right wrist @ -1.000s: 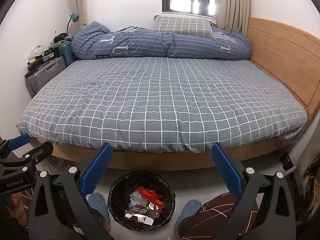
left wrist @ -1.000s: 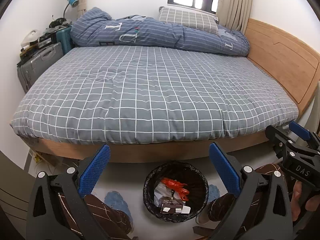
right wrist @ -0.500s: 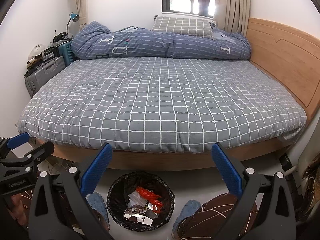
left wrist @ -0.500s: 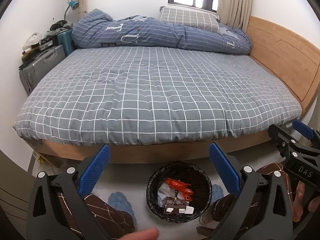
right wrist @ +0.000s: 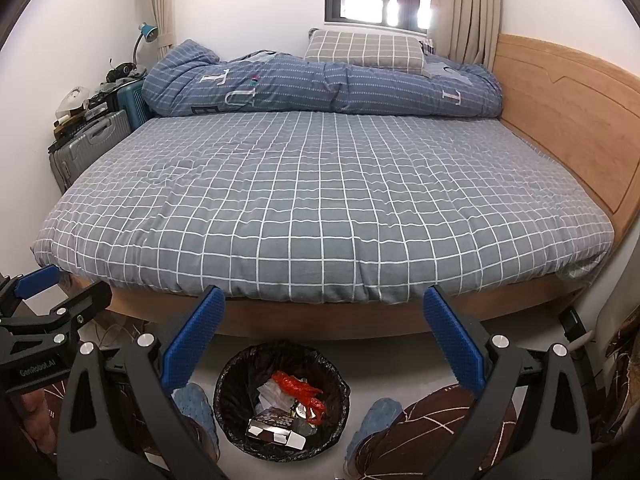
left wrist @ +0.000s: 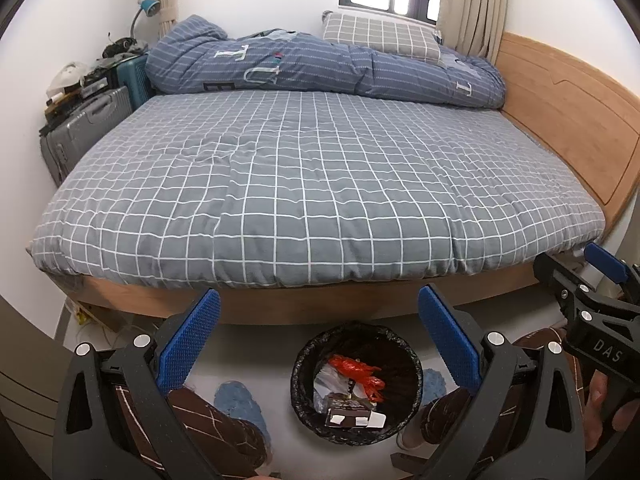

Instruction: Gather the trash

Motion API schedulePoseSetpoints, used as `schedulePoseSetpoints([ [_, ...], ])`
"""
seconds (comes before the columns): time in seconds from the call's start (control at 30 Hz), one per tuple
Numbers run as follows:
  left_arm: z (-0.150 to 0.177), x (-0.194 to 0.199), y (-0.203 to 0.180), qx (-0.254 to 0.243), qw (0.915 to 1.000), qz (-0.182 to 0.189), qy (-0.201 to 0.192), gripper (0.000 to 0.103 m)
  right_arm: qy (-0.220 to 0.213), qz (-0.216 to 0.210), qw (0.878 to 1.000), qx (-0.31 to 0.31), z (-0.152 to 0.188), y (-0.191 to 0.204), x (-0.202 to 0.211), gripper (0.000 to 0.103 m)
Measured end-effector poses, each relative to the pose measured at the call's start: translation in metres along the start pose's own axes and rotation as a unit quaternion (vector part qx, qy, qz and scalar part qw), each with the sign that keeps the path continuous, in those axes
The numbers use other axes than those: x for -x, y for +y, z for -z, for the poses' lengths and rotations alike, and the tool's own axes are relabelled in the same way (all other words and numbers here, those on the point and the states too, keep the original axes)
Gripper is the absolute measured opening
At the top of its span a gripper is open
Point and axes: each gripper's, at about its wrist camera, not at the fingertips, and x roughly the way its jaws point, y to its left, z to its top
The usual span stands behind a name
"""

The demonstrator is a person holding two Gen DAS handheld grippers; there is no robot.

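Below the bed's near edge, on the floor: trash bin, black-lined, holding red wrapper and what may be a small carton. Left gripper and right gripper: both spread wide, nothing held. Versus earlier frames, bin is seen shifted slightly rightward in the left view; contents unchanged.

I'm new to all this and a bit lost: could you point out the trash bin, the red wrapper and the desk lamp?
trash bin (left wrist: 304, 364), left wrist view, on its black-lined rim.
red wrapper (left wrist: 354, 366), left wrist view, on its crumpled middle.
desk lamp (right wrist: 150, 32), right wrist view, on its blue shade.
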Motion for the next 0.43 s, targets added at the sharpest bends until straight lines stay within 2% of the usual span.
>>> schedulePoseSetpoints([
  [0.1,0.0009,0.0007,-0.0024,-0.007,0.9999,-0.008,-0.004,0.097,0.0,0.0,1.0,0.0,0.0005,0.0008,-0.0003,0.095],
  [0.2,-0.0002,-0.0007,-0.0004,0.003,1.0,0.002,0.001,0.097,0.0,-0.001,1.0,-0.001,0.0008,0.0014,-0.0002,0.095],
  [0.43,-0.0009,-0.0031,0.0012,0.006,1.0,-0.001,0.005,0.097,-0.001,-0.003,1.0,0.004,0.0022,0.0063,0.0,0.095],
])
